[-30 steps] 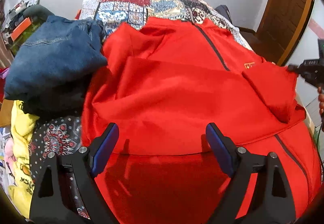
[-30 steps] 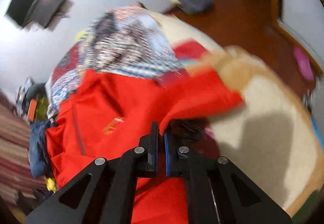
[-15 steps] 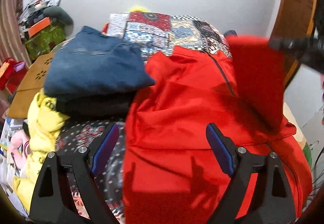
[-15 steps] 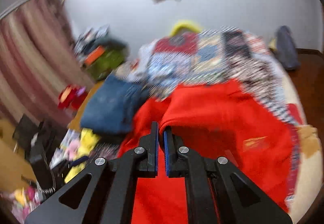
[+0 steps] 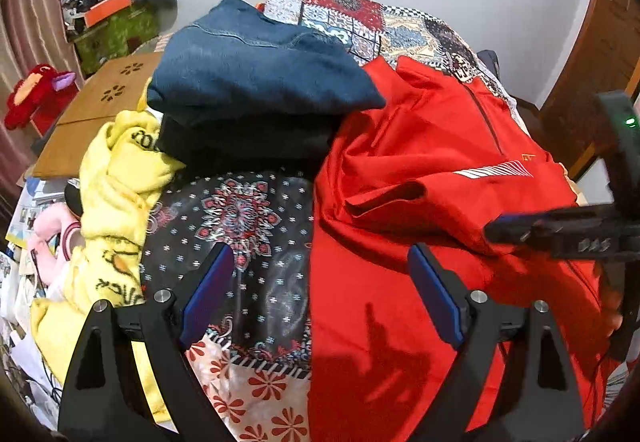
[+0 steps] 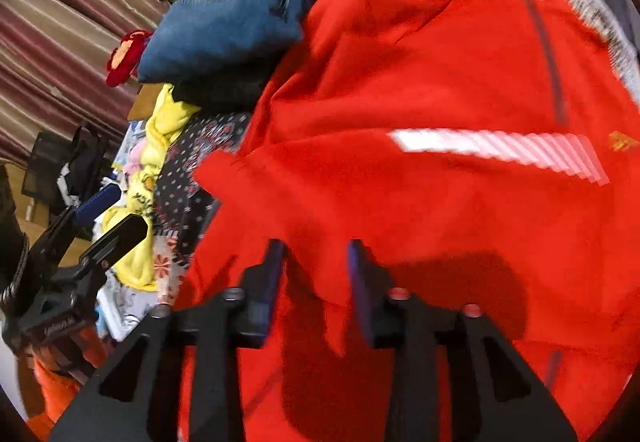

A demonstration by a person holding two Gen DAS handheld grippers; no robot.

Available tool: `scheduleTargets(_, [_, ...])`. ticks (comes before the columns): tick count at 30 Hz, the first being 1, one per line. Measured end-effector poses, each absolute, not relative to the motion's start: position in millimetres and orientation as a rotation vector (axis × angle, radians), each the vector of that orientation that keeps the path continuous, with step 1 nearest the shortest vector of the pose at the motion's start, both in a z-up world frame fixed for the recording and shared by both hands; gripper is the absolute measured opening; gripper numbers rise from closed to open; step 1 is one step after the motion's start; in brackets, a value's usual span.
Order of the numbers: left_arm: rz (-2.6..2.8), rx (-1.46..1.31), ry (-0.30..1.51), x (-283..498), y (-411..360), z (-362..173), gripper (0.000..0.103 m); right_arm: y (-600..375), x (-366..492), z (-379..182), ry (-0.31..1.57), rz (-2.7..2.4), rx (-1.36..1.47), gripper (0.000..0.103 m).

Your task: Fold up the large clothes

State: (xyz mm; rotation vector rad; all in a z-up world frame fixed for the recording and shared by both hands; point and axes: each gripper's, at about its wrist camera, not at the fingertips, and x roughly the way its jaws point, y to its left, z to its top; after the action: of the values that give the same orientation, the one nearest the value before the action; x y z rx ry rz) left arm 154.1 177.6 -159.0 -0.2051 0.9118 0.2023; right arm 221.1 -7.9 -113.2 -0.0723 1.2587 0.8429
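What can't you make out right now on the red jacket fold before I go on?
- Right wrist view: motion blur smears the red jacket; whether fabric still touches the right gripper fingers is unclear.
- Left wrist view: the jacket's near hem is cut off by the lower edge, behind the left gripper.
- Both views: the small orange chest logo is unreadable.

Patterned bedspread, wooden board, red plush toy, striped curtain
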Motion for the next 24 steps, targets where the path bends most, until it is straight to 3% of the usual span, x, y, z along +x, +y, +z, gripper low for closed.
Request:
scheduleTargets(7, [0.068, -0.347, 0.945, 182, 159, -171, 0.088, -105, 248, -67, 1.091, 0.633, 0.003, 0.047])
scheduleTargets(16, [0.035, -0.563, 1.078, 208, 159, -223, 0.088, -210, 270, -41, 0.974, 0.350, -0.114, 0.050])
scheduleTargets(19, [-0.001, -0.670, 1.082, 206, 165, -235, 0.072, -235, 268, -50, 0.980, 0.295, -0.146, 0.069])
scheduleTargets(24, [0.037, -0.644, 1.044, 203, 163, -226, 0.028, -260, 264, -91, 1.076, 0.278, -0.104, 0.070])
